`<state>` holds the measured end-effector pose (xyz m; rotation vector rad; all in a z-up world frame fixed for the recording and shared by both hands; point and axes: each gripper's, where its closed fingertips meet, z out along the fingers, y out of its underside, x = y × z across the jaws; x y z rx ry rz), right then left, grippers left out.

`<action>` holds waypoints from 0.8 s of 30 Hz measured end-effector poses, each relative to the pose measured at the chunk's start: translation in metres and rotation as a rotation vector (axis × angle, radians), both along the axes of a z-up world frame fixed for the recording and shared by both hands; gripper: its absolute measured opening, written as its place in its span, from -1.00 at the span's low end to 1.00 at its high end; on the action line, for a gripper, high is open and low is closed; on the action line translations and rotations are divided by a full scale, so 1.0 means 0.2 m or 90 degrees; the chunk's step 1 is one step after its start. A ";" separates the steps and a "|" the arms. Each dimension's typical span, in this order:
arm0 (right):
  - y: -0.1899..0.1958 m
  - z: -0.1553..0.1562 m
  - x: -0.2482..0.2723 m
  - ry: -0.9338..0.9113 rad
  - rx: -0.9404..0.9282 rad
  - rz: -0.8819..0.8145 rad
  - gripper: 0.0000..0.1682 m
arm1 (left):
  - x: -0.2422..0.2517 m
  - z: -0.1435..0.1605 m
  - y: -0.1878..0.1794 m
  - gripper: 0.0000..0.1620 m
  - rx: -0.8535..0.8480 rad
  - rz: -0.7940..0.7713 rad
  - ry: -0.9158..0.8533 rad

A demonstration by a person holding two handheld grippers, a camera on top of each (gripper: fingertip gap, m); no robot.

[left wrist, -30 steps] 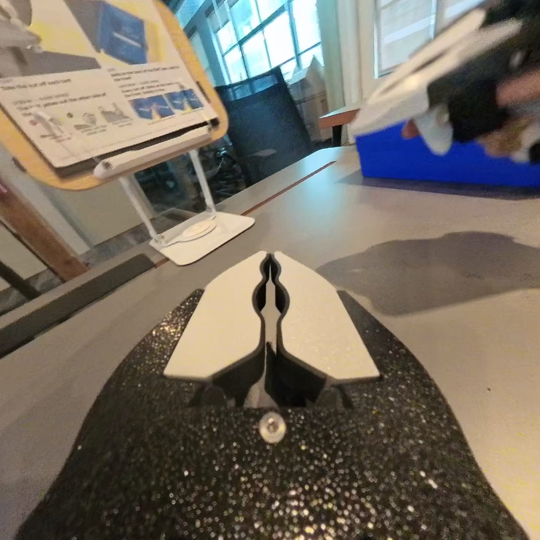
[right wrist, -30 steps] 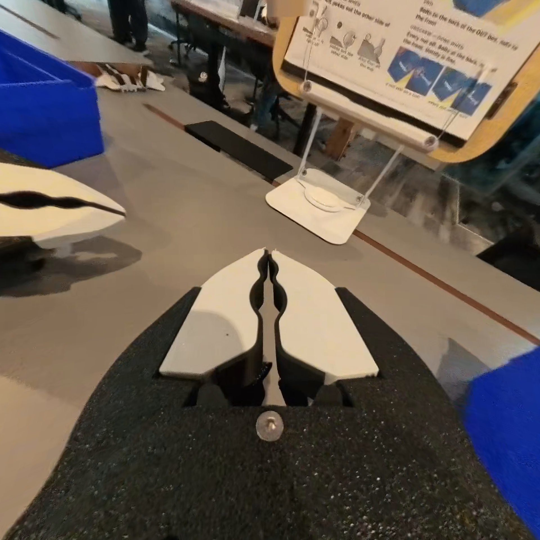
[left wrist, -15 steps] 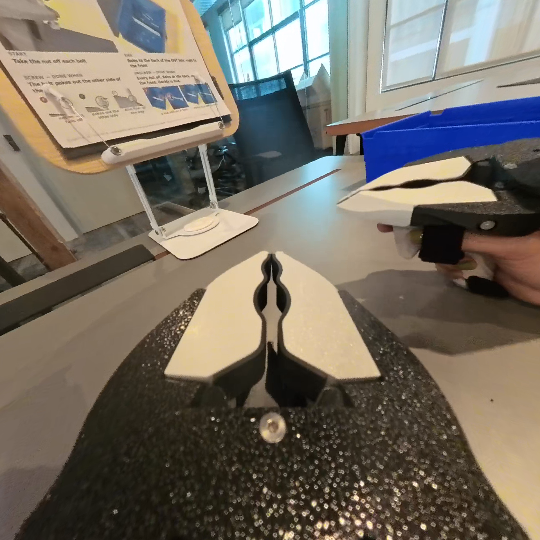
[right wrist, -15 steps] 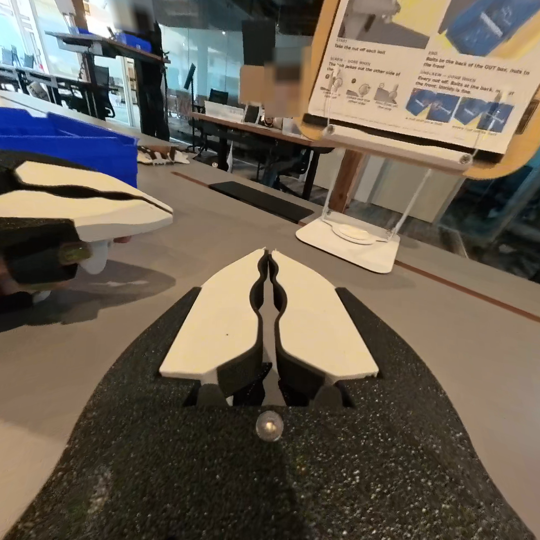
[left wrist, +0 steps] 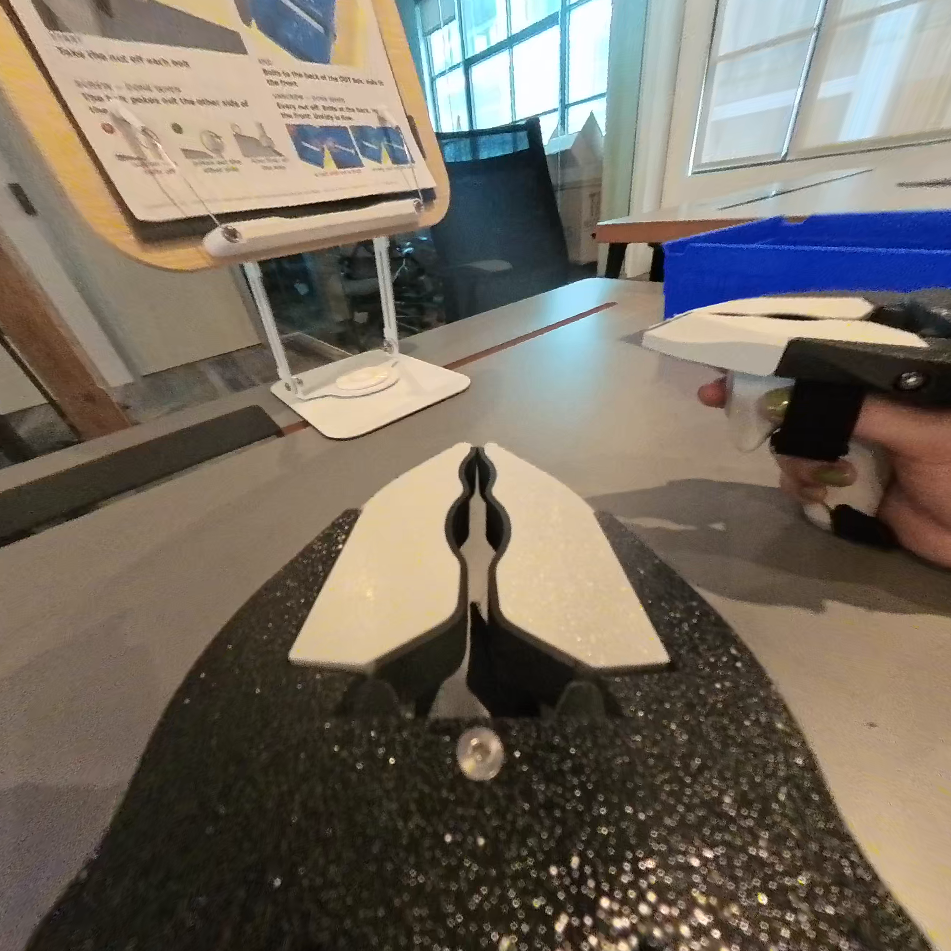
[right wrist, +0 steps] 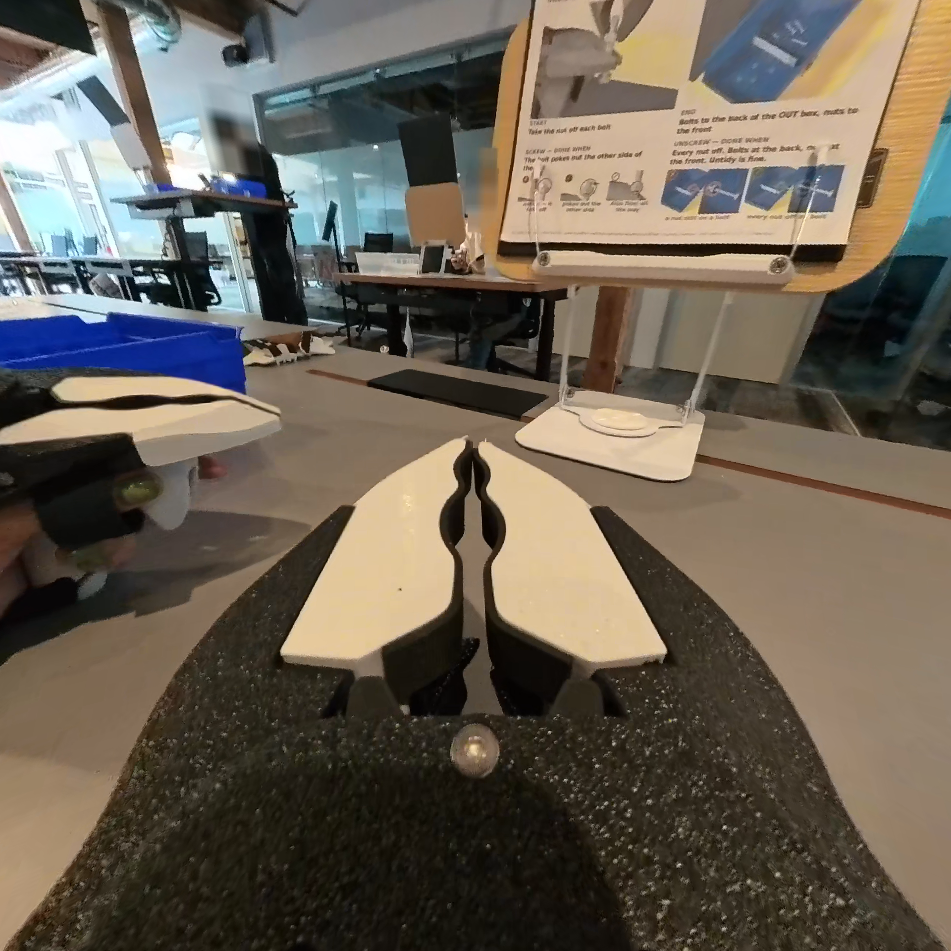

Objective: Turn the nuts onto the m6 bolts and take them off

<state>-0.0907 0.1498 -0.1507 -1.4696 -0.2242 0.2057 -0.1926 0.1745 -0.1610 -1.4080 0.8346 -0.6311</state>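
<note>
No nuts or bolts show in either view. My left gripper (left wrist: 477,450) is shut and empty, low over the grey table (left wrist: 154,592). My right gripper (right wrist: 474,441) is shut and empty, also low over the table. Each gripper shows in the other's view: the right one (left wrist: 649,334) at the right edge of the left wrist view, with a hand (left wrist: 900,494) on its handle, and the left one (right wrist: 275,411) at the left edge of the right wrist view. Both point toward the table's far edge.
A wooden instruction board on a white stand (left wrist: 370,391) (right wrist: 612,437) stands at the far edge. A blue bin (left wrist: 803,267) sits behind the right gripper, another blue bin (right wrist: 128,345) behind the left one. A black strip (right wrist: 458,393) lies along the far edge. About 11 cm separates my left fingertips from my right.
Both grippers tilted up from looking down at the table to level. The right gripper came down into the left view and settled beside it. Both stayed shut.
</note>
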 end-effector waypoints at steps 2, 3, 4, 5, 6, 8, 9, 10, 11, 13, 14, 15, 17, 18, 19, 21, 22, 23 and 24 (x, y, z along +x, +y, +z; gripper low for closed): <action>-0.01 0.01 0.00 0.005 0.007 0.001 -1.00 | -0.06 0.06 0.01 -1.00 0.024 0.037 0.017; -0.01 0.01 0.00 0.006 0.009 0.005 -1.00 | -0.10 0.11 0.01 -1.00 0.030 0.051 0.014; -0.01 0.01 0.00 0.006 0.012 0.007 -1.00 | -0.15 0.15 0.00 -0.97 0.032 0.060 0.010; -0.01 0.01 0.00 0.007 0.014 0.008 -1.00 | -0.20 0.20 0.00 -0.93 0.033 0.071 0.008; -0.02 0.01 0.00 0.008 0.015 0.009 -1.00 | -0.26 0.25 0.00 -0.89 0.032 0.085 0.012; -0.02 0.02 0.00 0.011 0.020 0.012 -1.00 | -0.41 0.32 0.02 -0.80 0.024 0.118 0.031; -0.02 0.02 0.00 0.012 0.022 0.014 -1.00 | -0.48 0.36 0.03 -0.71 0.012 0.132 0.028; -0.02 0.02 0.00 0.015 0.023 0.015 -1.00 | -0.55 0.39 0.05 -0.63 -0.006 0.133 0.023; -0.02 0.02 0.00 0.017 0.024 0.016 -1.00 | -0.63 0.41 0.07 -0.60 -0.028 0.142 0.037; -0.02 0.02 0.00 0.021 0.024 0.016 -1.00 | -0.79 0.47 0.12 -0.54 -0.073 0.168 0.053; -0.02 0.02 0.01 0.023 0.023 0.016 -1.00 | -0.86 0.52 0.14 -0.53 -0.080 0.173 0.044; -0.03 0.02 0.01 0.024 0.024 0.017 -1.00 | -0.92 0.56 0.16 -0.54 -0.080 0.183 0.039; -0.03 0.02 0.00 0.024 0.024 0.019 -1.00 | -1.06 0.62 0.22 -0.56 -0.061 0.231 0.073; -0.03 0.02 0.00 0.023 0.024 0.021 -1.00 | -1.13 0.62 0.27 -0.58 -0.053 0.267 0.113; -0.03 0.03 0.00 0.023 0.025 0.023 -1.00 | -1.20 0.60 0.31 -0.60 -0.056 0.297 0.162; -0.03 0.03 -0.01 0.023 0.031 0.030 -1.00 | -1.32 0.47 0.41 -0.61 -0.134 0.316 0.268; -0.03 0.03 -0.01 0.023 0.031 0.030 -1.00 | -1.37 0.37 0.44 -0.60 -0.202 0.305 0.318; -0.03 0.03 -0.01 0.023 0.032 0.031 -1.00 | -1.41 0.27 0.47 -0.58 -0.273 0.288 0.361; -0.03 0.03 -0.01 0.023 0.033 0.031 -1.00 | -1.44 0.17 0.50 -0.53 -0.342 0.274 0.405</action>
